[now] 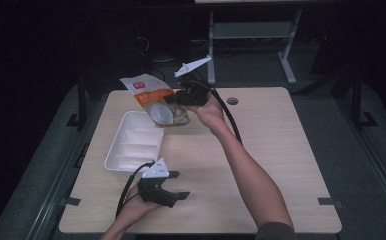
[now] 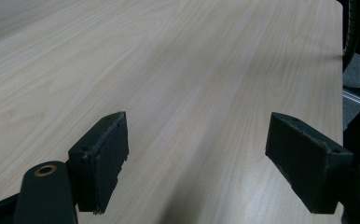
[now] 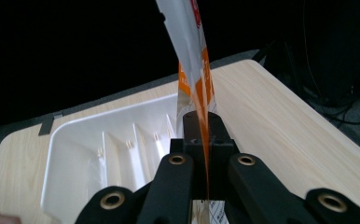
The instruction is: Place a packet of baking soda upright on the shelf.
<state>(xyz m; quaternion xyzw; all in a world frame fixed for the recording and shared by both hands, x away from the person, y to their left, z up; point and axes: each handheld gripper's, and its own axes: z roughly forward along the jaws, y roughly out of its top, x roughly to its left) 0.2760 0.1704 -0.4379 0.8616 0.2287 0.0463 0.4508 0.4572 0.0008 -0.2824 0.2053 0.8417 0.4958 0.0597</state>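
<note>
1. Left hand-held gripper [image 1: 173, 184]: jaws spread, empty, low over the desk [image 1: 261, 165] on the near side of the tray [image 1: 112, 155].
2. Tray: white, divided, nothing visible in its compartments.
3. Right hand-held gripper [image 1: 177, 98]: pinching the pouch [image 1: 153, 97], lifted above the tray's far end; placement remains.

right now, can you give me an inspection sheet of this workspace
surface: pale wood table, mostly bare.
job's things: orange and white pouch held above the far end of the white divided tray.
clutter: nothing seen.
grippers: right gripper shut on the pouch's edge; left gripper open, nothing between its jaws, low over the near table.
cables: black cable trails along the right forearm; another from the left gripper.
surroundings: dark floor, grey desk frame behind.
</note>
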